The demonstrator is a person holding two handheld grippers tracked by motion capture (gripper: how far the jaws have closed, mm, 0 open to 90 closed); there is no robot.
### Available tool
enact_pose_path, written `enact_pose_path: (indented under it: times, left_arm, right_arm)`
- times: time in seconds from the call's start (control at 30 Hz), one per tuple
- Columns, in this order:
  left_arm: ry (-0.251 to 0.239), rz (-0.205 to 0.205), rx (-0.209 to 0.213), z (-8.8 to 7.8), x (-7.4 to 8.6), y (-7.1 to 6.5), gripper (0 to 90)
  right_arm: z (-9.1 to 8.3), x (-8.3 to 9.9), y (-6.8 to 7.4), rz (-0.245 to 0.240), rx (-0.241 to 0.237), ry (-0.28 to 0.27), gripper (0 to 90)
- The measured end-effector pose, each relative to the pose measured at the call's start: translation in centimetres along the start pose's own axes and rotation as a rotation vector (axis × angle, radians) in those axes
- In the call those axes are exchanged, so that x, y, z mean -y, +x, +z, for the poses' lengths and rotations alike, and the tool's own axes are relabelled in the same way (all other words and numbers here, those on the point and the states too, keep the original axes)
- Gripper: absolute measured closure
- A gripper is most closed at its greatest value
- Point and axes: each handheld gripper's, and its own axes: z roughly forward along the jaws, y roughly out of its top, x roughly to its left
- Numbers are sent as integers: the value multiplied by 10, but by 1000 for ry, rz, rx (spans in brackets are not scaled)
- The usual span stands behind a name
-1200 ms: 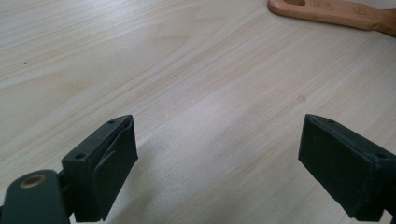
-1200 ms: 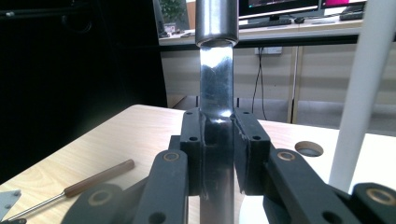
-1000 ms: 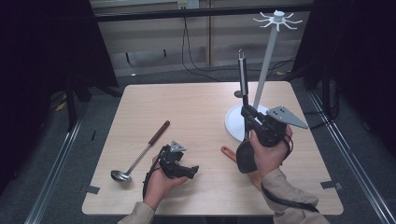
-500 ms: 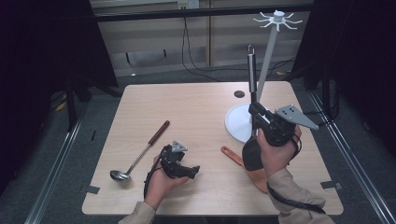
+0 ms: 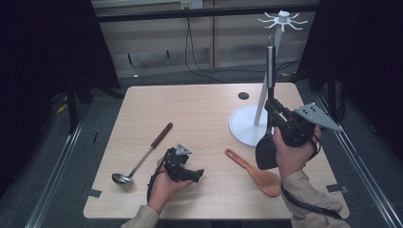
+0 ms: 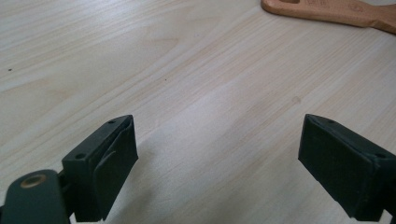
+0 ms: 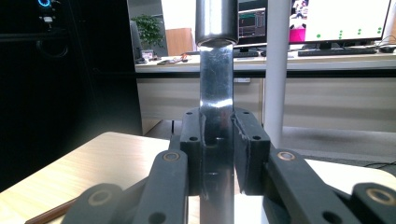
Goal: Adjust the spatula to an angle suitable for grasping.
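Steel-handled black spatula is clamped upright in the right gripper, the pads pinching its flat metal shank, and it's lifted next to the white hanging stand with a round base and a ring of hooks on top at the far right of the pale wooden table. So I'd say the job is hanging utensils, and it looks about a third of the way at best: one tool is picked up and raised, its hanging loop looks close to the hooks but isn't on one yet, and as far as I can see nothing hangs on the stand. Two more are waiting on the table: a metal ladle with a dark wooden handle near left, and a flat orange wooden rice paddle near right, just beside the right hand. The left gripper rests low at the near edge, jaws spread wide with nothing between them, just bare tabletop. Count: three utensils, one stand, two grippers, one table.
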Motion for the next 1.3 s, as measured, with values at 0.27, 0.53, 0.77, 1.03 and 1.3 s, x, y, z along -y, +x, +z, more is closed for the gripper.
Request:
enact_pose_path:
  times: [0.27,0.53,0.77,1.03,1.3]
  left_arm:
    - [5,2,0,0,0,-1,113]
    - [9,8,-1,0,0,0,114]
    - [7,5,1,2,1,0,115]
    - [7,-4,5,2,1,2,114]
    - [4,-8,3,2,2,3,116]
  right_arm:
    - [-7,0,-4,13,19,-24,758]
    - [-8,-7,-4,1,39,-53,759]
    - [-1,-12,-7,-15,67,-52,758]
    - [13,-6,-13,-19,110,-28,756]
    - [24,2,-15,-37,117,-38,757]
